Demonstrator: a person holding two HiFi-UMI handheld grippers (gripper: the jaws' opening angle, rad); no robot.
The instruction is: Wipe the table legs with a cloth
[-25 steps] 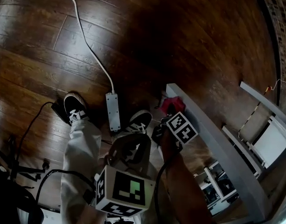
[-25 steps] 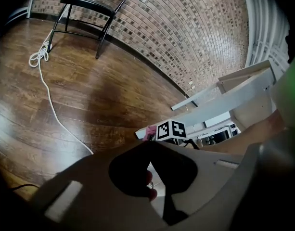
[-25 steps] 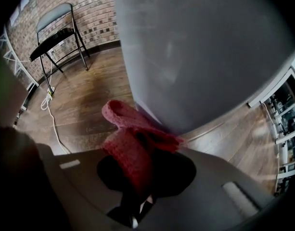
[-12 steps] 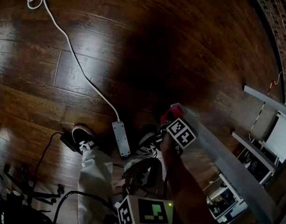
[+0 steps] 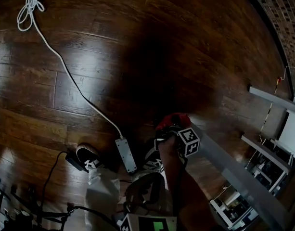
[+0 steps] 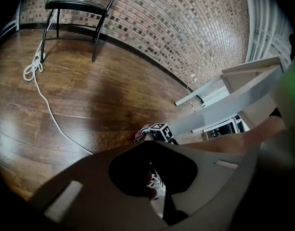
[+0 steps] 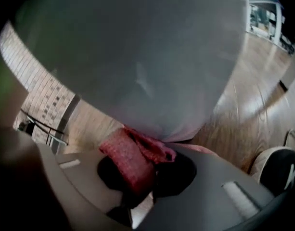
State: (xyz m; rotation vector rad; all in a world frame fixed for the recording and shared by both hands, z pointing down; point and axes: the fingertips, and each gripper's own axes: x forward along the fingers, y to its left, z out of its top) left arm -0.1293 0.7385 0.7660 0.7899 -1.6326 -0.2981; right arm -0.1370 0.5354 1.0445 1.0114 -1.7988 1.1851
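In the head view my right gripper (image 5: 170, 129) is shut on a red cloth (image 5: 172, 121) and presses it against the far end of a grey table leg (image 5: 234, 172) that runs slanting to the lower right. The right gripper view has the red cloth (image 7: 133, 160) bunched between the jaws of the right gripper (image 7: 142, 177), with the pale leg (image 7: 137, 57) filling the frame just ahead. My left gripper (image 5: 145, 190) hangs low at the bottom edge, away from the leg. In its own view the left gripper (image 6: 157, 198) is shut with nothing held.
A white power strip (image 5: 125, 155) and its cable (image 5: 56, 57) lie on the dark wooden floor left of the leg. The person's shoes (image 5: 87, 158) stand beside it. Black cables (image 5: 51, 177) trail at lower left. White frame parts (image 5: 272, 100) stand right. A black chair (image 6: 80, 8) stands by the brick wall.
The right gripper with the cloth has stayed at the leg's far end while the view shifted forward. The left gripper has dropped toward the bottom edge of the head view.
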